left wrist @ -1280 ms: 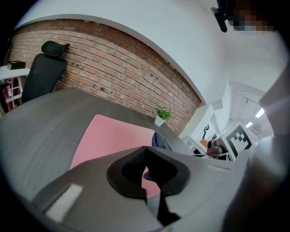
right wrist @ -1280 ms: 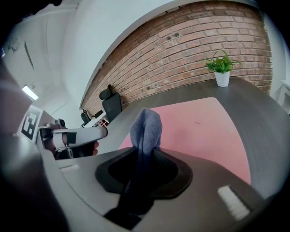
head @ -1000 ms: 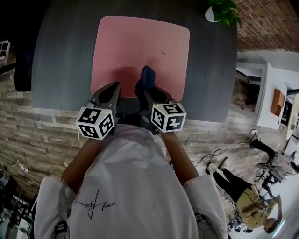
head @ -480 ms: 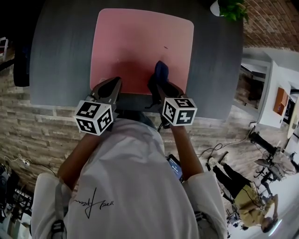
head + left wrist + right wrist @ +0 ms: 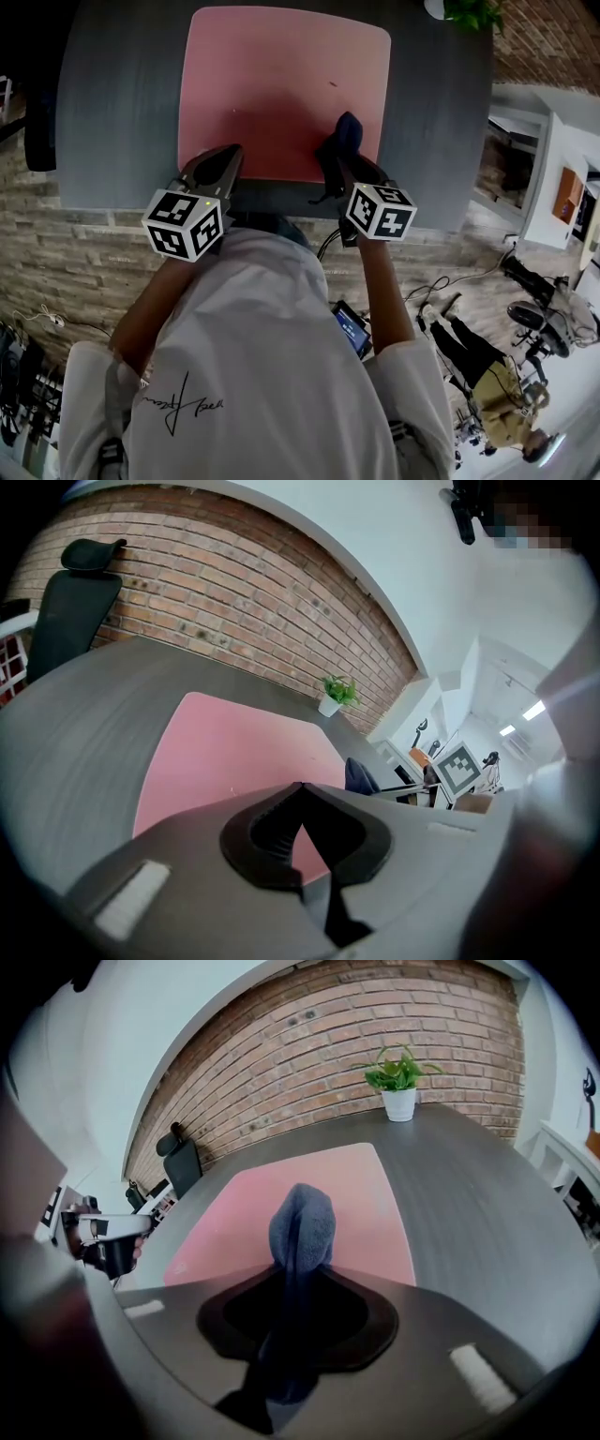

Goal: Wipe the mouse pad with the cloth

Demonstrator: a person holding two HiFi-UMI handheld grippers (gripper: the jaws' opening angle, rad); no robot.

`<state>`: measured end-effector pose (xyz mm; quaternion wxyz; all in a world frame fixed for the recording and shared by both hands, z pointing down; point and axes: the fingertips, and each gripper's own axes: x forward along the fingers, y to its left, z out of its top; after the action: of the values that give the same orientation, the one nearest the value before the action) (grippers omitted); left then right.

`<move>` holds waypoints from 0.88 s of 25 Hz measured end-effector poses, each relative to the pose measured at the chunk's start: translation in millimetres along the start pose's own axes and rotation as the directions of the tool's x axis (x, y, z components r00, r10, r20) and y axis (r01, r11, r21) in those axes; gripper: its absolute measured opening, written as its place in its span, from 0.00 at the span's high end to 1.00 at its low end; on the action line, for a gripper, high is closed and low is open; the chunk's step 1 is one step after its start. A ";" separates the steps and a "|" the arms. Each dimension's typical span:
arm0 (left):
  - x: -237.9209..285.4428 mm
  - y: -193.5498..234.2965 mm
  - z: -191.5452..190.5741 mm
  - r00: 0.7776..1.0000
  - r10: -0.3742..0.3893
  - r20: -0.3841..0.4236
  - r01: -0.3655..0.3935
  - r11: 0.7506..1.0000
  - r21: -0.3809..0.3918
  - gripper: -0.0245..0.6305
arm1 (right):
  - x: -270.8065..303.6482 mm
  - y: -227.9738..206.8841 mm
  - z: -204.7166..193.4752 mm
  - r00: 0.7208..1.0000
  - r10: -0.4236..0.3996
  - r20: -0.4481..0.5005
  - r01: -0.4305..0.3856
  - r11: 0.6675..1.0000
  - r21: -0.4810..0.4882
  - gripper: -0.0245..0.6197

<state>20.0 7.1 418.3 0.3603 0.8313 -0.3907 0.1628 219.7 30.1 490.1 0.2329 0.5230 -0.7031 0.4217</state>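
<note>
Now, right tool gripping cloth, over pink mouse pad

Left gripper seemingly shut; right gripper clamps cloth.

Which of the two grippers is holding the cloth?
The right gripper: it is clamped on the dark blue cloth over the pink mouse pad. The left gripper is shut on nothing.
</note>
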 end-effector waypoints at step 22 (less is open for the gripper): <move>-7.8 23.0 2.8 1.000 0.017 0.014 -0.016 0.999 -0.042 0.96 | 0.3 -50.5 1.3 0.990 -0.142 -0.016 0.141 0.990 -0.019 0.80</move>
<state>-2.7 -0.7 423.0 0.3735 0.8214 -0.4036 0.1515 266.8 24.0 507.3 0.2730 0.5658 -0.6660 0.4021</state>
